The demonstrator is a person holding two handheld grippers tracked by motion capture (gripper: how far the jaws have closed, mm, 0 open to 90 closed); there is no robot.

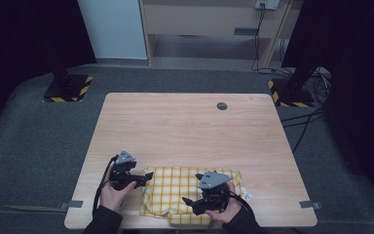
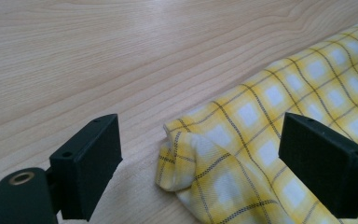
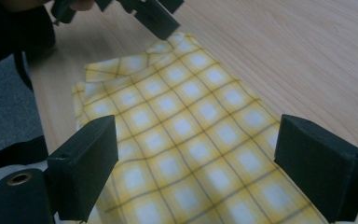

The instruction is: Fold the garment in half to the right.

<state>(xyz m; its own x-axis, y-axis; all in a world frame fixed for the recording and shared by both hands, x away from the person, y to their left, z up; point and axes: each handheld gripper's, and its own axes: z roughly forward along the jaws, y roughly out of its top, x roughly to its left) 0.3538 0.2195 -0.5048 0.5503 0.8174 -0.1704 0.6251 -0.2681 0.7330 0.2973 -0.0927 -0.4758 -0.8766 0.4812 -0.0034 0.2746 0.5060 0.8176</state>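
The room was dim, with dark grey carpet [image 1: 39, 126] underfoot, black curtains at either side and a pale wooden cabinet [image 1: 209, 24] against the far wall. In the middle stood a rectangular light wood-grain table [image 1: 185, 122], bare but for a small round dark grommet [image 1: 222, 106] near its far edge.

Along the near edge of that table lay a folded yellow-and-white checked cloth [image 1: 175, 187], its squares crossed by thin dark lines. It was flat over most of its length, while its left end was bunched into a soft, doubled-over corner, and a small white tag showed at its right end.

The person's left gripper [image 1: 148, 176] sat at the cloth's left end. In the left gripper view its jaws stood spread wide, the bunched corner [image 2: 191, 154] lying between them with nothing pinched, one pad over bare wood and the other over the fabric.

The right gripper [image 1: 187, 204] hovered over the cloth's near right part, pointing leftward. In the right gripper view its jaws also stood wide apart above the checked fabric [image 3: 191, 135], clasping nothing.
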